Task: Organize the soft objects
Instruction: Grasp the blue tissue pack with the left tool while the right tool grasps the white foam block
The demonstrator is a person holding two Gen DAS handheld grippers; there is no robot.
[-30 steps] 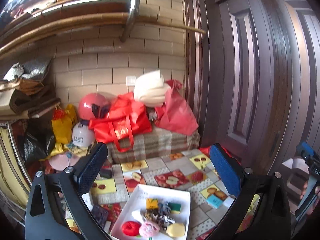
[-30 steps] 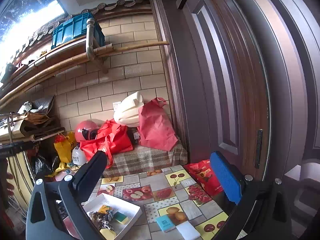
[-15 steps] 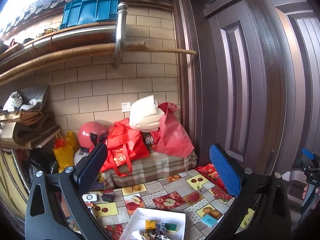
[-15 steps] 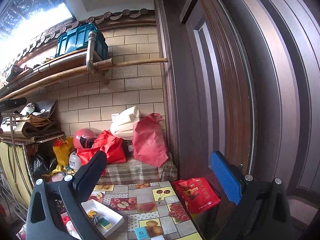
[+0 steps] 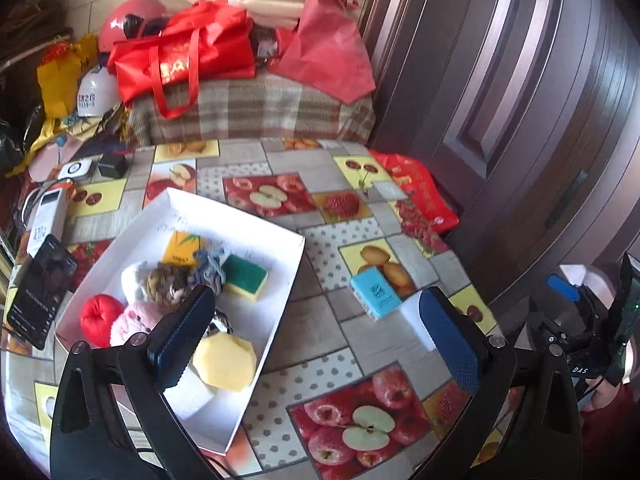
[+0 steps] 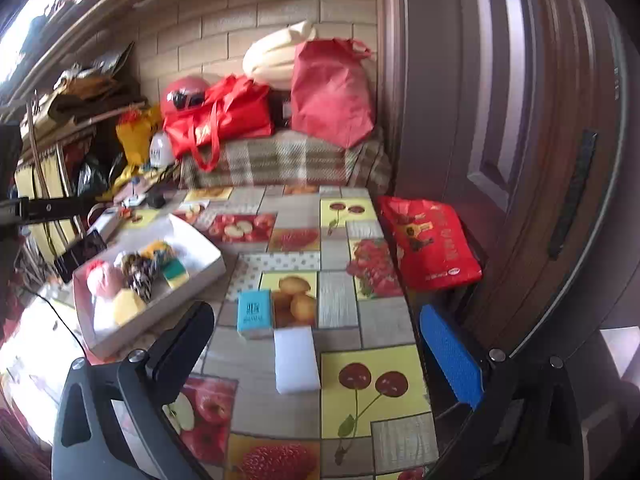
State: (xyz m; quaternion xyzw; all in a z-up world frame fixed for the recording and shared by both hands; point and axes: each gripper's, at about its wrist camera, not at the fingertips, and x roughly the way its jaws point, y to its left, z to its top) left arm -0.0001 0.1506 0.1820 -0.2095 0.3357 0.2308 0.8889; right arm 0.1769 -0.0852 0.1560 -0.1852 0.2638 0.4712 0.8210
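Sitting on fruit-print tablecloth (image 5: 320,344): white tray (image 5: 248,226) holding red ball (image 5: 96,318), pink plush (image 5: 134,320), yellow sponge (image 5: 224,362), green-yellow sponge (image 5: 245,278). Lying outside: blue pack (image 6: 254,314), white sponge (image 6: 297,360). Hovering wide open, empty: left gripper (image 5: 316,340), right gripper (image 6: 320,352).

Fruit-print table (image 5: 344,344) carries white tray (image 5: 288,280), blue packet (image 5: 376,294), white sponge (image 6: 297,360).

One white tray (image 5: 288,264) is sitting on the table, holding one green-and-yellow sponge (image 5: 245,278), one yellow foam block (image 5: 226,362) and one red ball (image 5: 97,318) (tangled pieces beside them defy counting). Two pieces are lying outside: one blue sponge (image 6: 254,312), one white block (image 6: 297,360).
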